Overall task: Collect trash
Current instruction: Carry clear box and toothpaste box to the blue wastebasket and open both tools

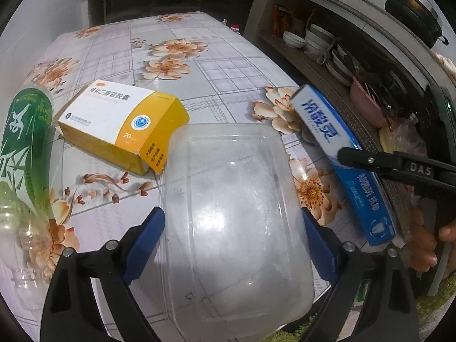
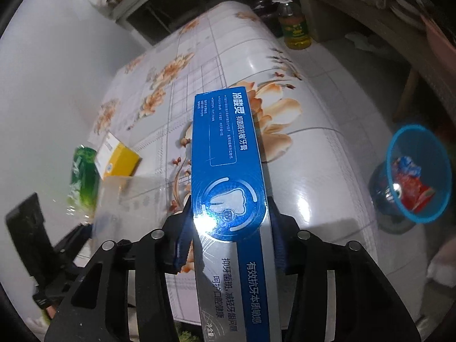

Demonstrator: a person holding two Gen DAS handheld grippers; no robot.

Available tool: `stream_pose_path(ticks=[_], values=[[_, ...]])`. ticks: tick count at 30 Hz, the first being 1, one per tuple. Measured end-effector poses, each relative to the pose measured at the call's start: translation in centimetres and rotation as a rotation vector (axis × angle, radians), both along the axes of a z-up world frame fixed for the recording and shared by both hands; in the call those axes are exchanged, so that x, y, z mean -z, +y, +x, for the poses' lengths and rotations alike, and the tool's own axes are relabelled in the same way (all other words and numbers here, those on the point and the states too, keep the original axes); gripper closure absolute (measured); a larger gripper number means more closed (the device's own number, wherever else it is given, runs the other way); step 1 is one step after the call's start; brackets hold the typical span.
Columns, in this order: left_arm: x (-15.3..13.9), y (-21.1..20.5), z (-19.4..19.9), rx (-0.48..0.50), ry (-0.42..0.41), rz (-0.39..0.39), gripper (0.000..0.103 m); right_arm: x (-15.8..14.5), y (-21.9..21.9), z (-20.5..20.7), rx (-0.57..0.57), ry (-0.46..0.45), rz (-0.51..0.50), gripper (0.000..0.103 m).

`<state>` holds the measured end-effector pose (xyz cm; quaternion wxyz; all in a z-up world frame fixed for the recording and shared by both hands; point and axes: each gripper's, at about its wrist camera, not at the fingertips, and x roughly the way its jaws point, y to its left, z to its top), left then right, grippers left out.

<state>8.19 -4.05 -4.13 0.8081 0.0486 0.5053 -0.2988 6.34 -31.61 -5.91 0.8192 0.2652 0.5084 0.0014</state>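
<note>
The left gripper point(image 1: 233, 245) stands wide apart, its blue pads point(image 1: 145, 242) against the two sides of a clear tub point(image 1: 236, 213). The tub lies at the near edge of the tabletop point(image 1: 199, 65); whether the pads press it or only touch cannot be told. The tub's near end runs out of the frame.

The right gripper point(image 2: 228, 228) is clamped on a blue box point(image 2: 228, 171), a toothpaste carton that sticks forward over the near right part of the tabletop, clear of the surface. It reads 冷酸灵 at its far end, with 抑菌斑抗敏牙膏 along the side and 有效抗牙本质敏感 near the pads; the small print is too fine to read. Glare blots part of the tooth emblem. In the left wrist view one black finger carries the letters DAS.

Just beyond the tub lies a yellow box point(image 1: 119, 125), flat, marked 骨化三醇软胶囊 and 20; its smaller lines are unreadable. At the left edge lies a green bottle point(image 1: 22, 148) with white script that I cannot make out; its clear neck is cut off by the frame.

On the floor past the right edge stands a blue bin point(image 2: 419, 171) holding red and blue wrappers, blurred. Farther off stand an oil bottle point(image 2: 293, 25) and a shelf with bowls point(image 1: 313, 40).
</note>
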Motion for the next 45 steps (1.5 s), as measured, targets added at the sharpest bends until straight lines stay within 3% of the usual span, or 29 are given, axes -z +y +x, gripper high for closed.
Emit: stream_pose_path(ticks=[11,20,22,25,31,33,37,39,41,45], values=[[-2.4,-2.5,0.1,0.035,0.028,-0.095,0.014,-2.1,-5.6,-4.9,0.138,-0.143,0.162,0.059],[-5.8,-11.8,0.7,0.211,0.047,-0.189,0.015,-2.9,-16.0,-14.2,0.516,-0.189,0.091,0.059],[-6.1,-15.5,0.7,0.283,0.061,-0.197,0.015,-1.8,-17.8,-16.1,0.601,-0.149,0.070,0.059],[-5.6,-20.3,0.8,0.352,0.115,-0.185,0.014,1.3,-19.7,-17.8,0.683,-0.101,0.135,0.059],[-0.7,-32.0,0.4,0.469,0.239,-0.064,0.014,8.1,-22.9,-17.8,0.782,-0.019,0.306,0.058],[1.0,-34.7,0.4,0.479,0.252,-0.023,0.014,9.4,-24.2,-17.1,0.803,-0.003,0.321,0.058],[3.0,-40.1,1.3,0.447,0.286,-0.023,0.013,11.0,-27.9,-15.5,0.857,-0.014,0.316,0.054],[3.8,-42.0,1.9,0.427,0.285,-0.038,0.007,12.0,-29.7,-15.1,0.881,-0.019,0.294,0.037],[4.3,-43.5,2.4,0.398,0.299,-0.049,0.006,13.3,-31.1,-14.8,0.907,-0.002,0.257,0.037],[4.6,-44.1,2.4,0.395,0.348,-0.089,0.006,15.6,-30.9,-15.7,0.938,0.021,0.289,0.037]])
